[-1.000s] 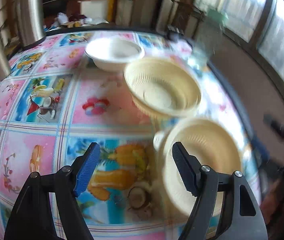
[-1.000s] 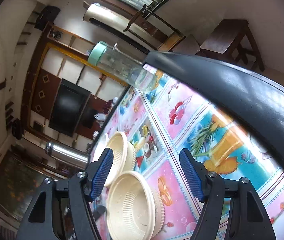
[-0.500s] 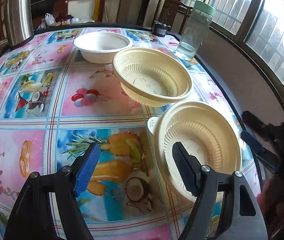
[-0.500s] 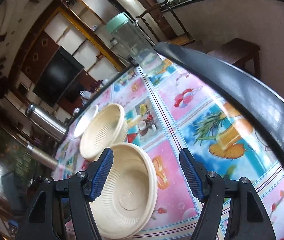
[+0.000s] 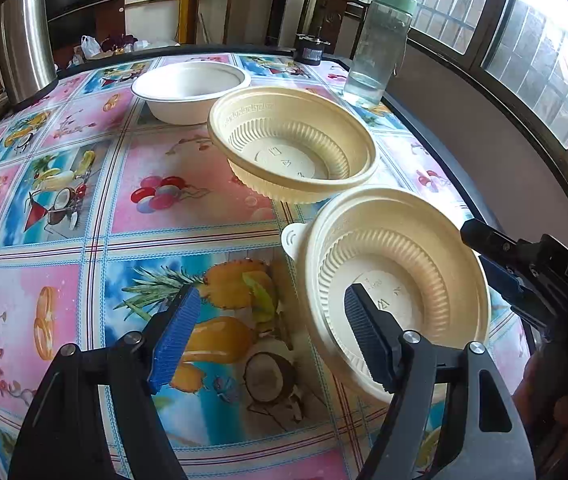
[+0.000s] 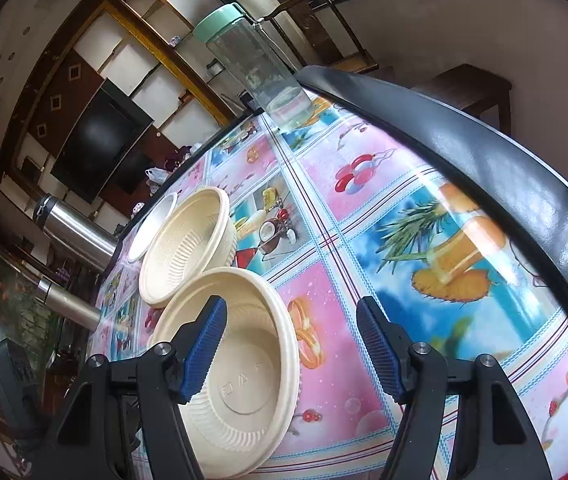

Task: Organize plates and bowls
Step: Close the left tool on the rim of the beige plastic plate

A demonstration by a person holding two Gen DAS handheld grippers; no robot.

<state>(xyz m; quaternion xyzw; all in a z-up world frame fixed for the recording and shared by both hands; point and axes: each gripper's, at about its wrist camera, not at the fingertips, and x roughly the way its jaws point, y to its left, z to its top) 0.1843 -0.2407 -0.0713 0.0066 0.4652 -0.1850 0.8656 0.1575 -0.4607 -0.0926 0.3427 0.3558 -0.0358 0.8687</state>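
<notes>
Jaws of both grippers spread wide, empty. Left gripper (image 5: 267, 336) now steadied low over the tablecloth (image 5: 187, 200), right pad hanging above the near cream bowl (image 5: 396, 280), left pad over the pineapple print; swung in from a blurred, higher look a second ago. Right gripper (image 6: 292, 344) dropped and levelled across the same second, left pad now inside that near bowl's (image 6: 243, 380) rim line, right pad out over bare cloth. Probably means approach finished on both sides and a rim pinch next, with stacking into a neighbour likely after; nothing lifted yet, all bowls where they were. Just beyond, second cream ribbed bowl (image 5: 296, 144), nearly touching the first. Farther still, plain white bowl (image 5: 189, 88), close behind. Glossy fruit-print cloth, slippery-looking, on a round dark-edged table. Past that, clear bottle with green lid (image 5: 380, 44) near the far right edge, steel flask (image 5: 23, 36) at far left. Room behind: dark screen, wooden shelving, barred windows along the right.
</notes>
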